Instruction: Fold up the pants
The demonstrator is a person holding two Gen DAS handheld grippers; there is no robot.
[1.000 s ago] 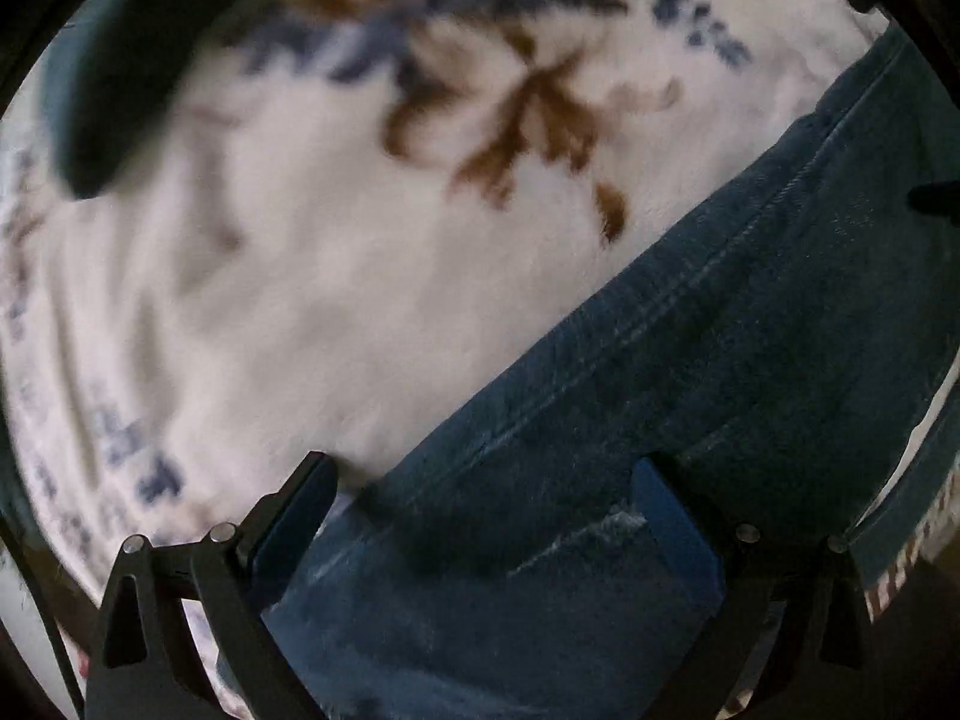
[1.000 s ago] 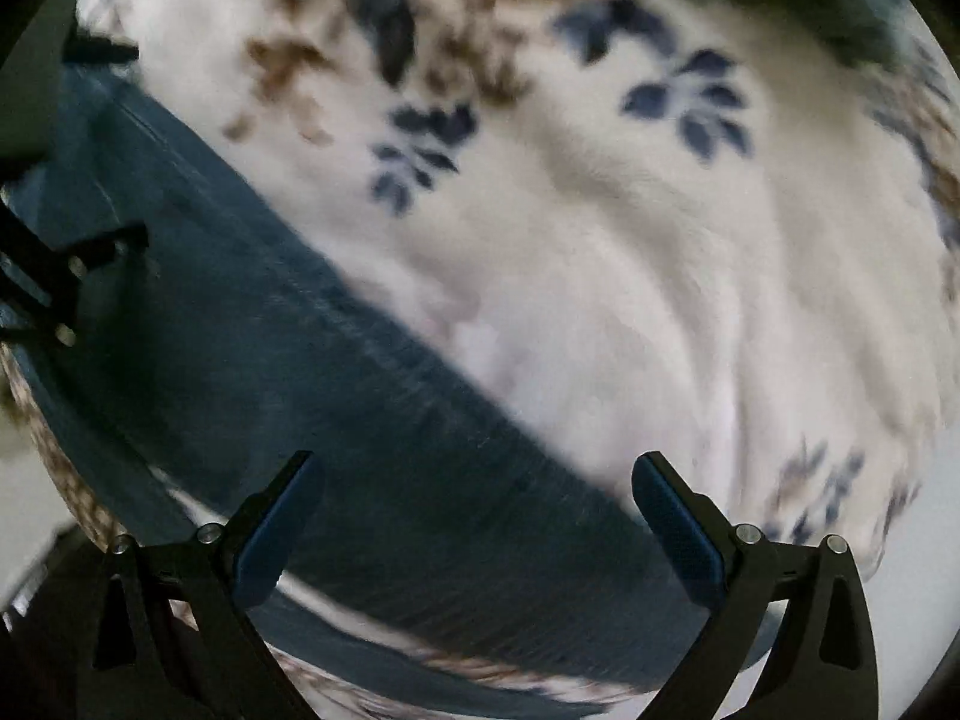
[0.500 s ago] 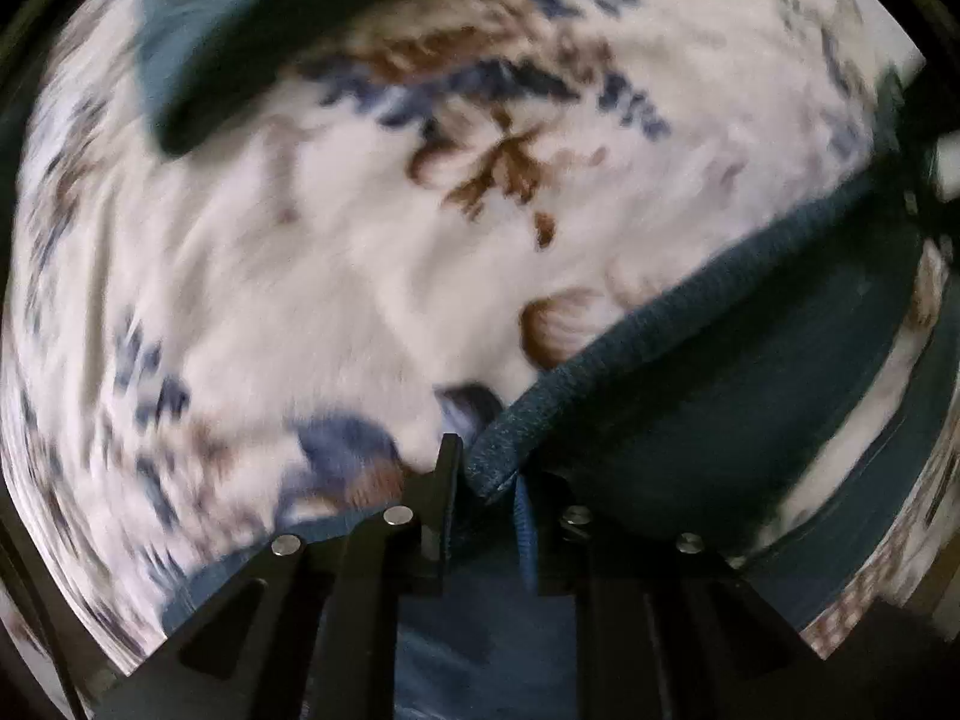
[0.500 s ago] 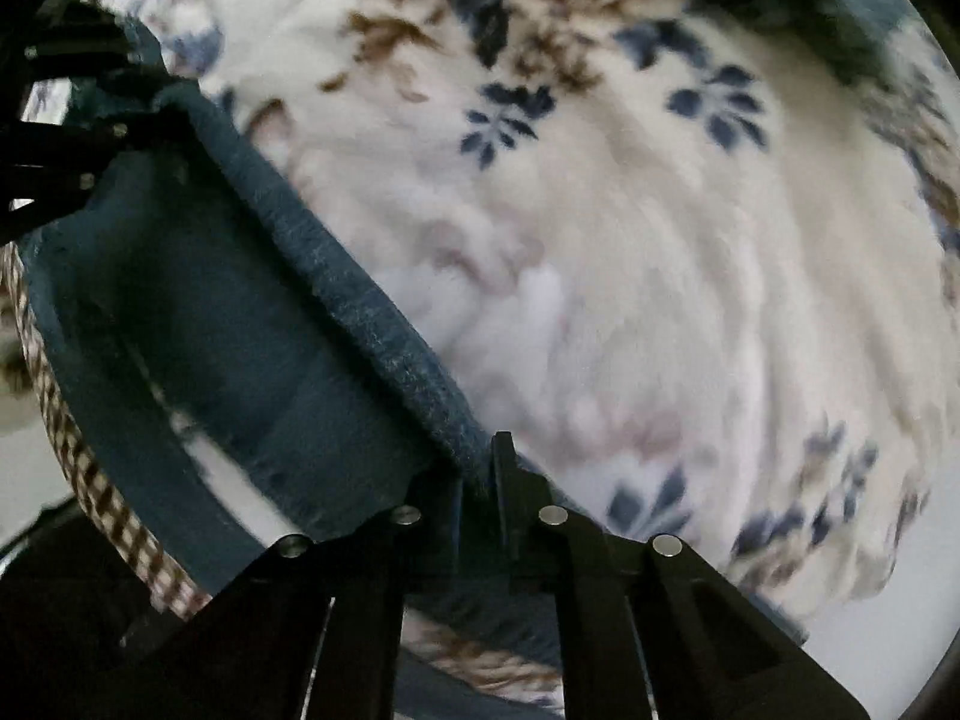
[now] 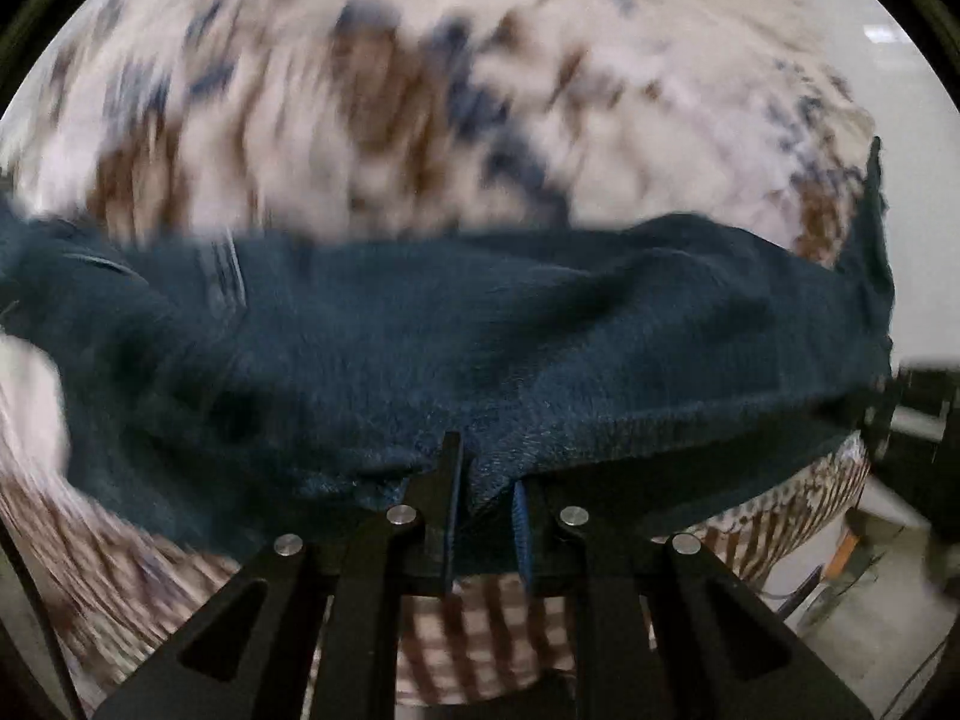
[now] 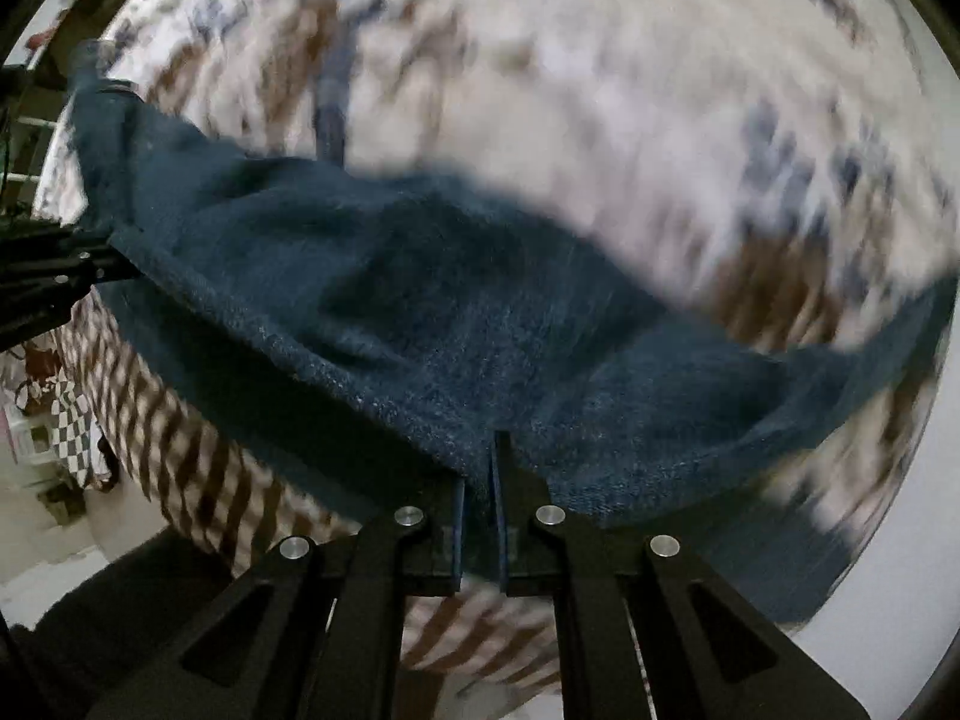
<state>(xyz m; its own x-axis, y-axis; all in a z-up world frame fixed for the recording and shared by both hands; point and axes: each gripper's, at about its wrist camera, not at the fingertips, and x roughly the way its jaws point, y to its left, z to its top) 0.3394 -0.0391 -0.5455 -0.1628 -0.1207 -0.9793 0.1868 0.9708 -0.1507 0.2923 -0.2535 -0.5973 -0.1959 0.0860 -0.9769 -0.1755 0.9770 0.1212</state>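
Note:
The dark blue denim pants hang as a broad sheet above a white flowered blanket. My left gripper is shut on the pants' near edge, and the cloth bunches between its fingers. In the right wrist view the same pants stretch leftward from my right gripper, which is shut on their edge too. The other gripper shows at the far left of that view, holding the far end of the edge. Both views are blurred by motion.
A brown-and-white checked cloth lies under the blanket near its edge and shows again as the checked cloth in the right wrist view. Pale floor and dark furniture sit beyond the bed at the right.
Both grippers went from open over the flat pants to shut on the denim edge. They have since lifted the cloth off the blanket and carried it across, with the pants now hanging between them.

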